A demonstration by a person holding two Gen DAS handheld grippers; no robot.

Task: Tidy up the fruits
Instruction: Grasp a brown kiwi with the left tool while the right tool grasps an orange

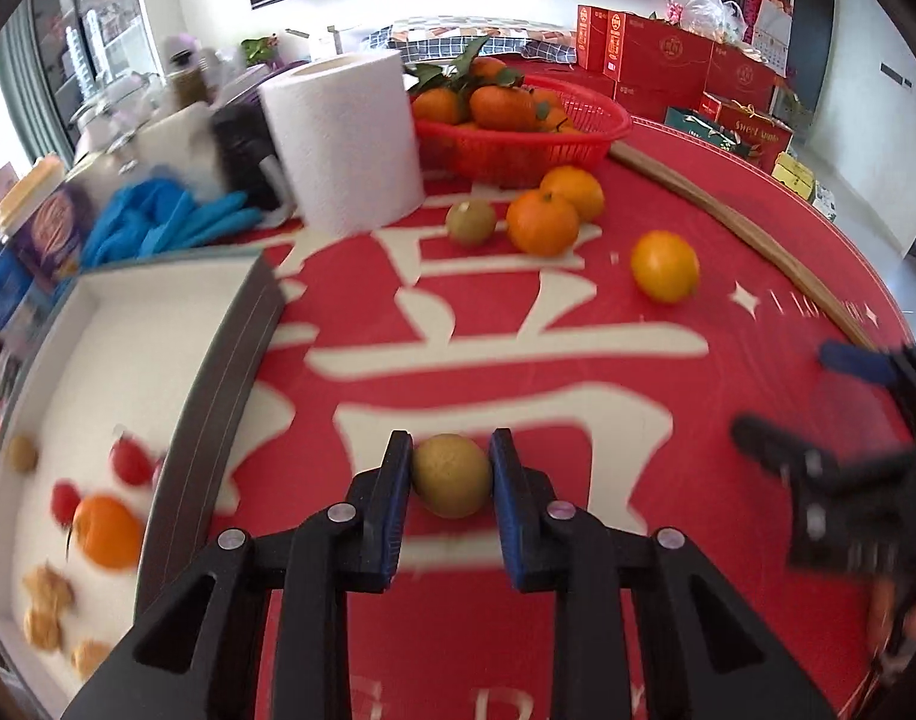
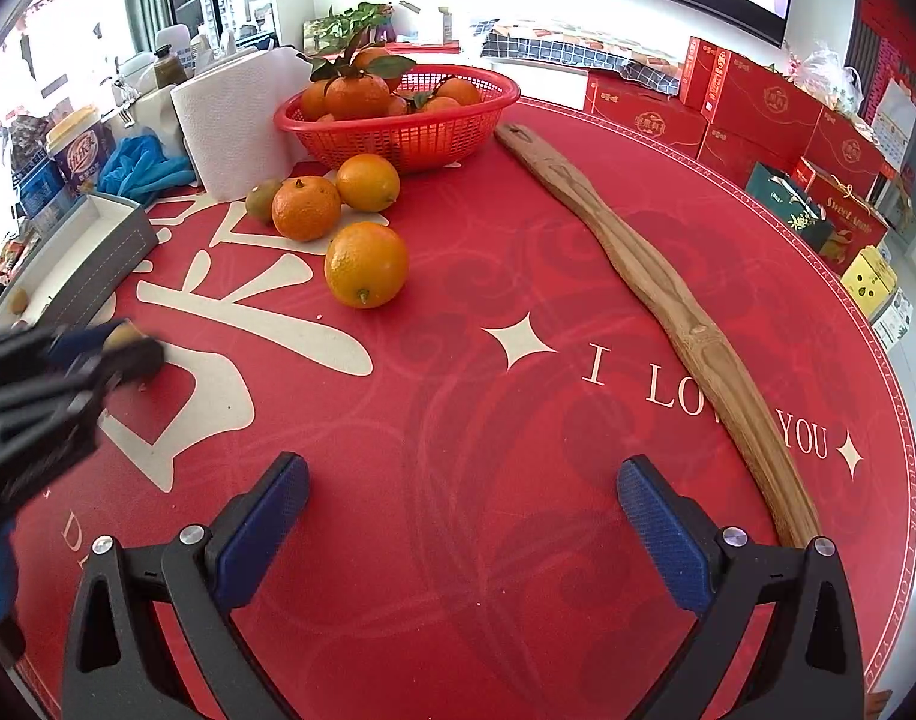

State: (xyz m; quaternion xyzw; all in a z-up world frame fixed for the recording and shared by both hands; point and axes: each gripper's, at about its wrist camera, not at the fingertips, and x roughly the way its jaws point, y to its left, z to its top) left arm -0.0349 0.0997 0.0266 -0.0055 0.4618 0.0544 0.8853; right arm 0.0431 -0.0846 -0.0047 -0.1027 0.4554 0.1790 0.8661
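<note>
My left gripper [image 1: 452, 468] is shut on a small yellow-green fruit [image 1: 452, 483], just right of the white-lined box [image 1: 92, 348], which holds an orange [image 1: 107, 531], red fruits [image 1: 131, 462] and brown pieces. Loose on the red cloth are a green fruit [image 1: 471, 222], two oranges [image 1: 541, 222] and a further orange [image 1: 664, 266]. My right gripper [image 2: 462, 501] is open and empty over bare cloth; the nearest orange [image 2: 366, 264] lies ahead to its left. The left gripper [image 2: 107, 348] shows blurred at left in the right wrist view.
A red basket [image 1: 577, 132] of leafy oranges stands at the back, with a paper towel roll [image 1: 347, 144] and blue gloves [image 1: 170, 225] to its left. A long wooden stick [image 2: 655, 294] lies along the table's right side. Red gift boxes [image 2: 757, 102] stand beyond the table.
</note>
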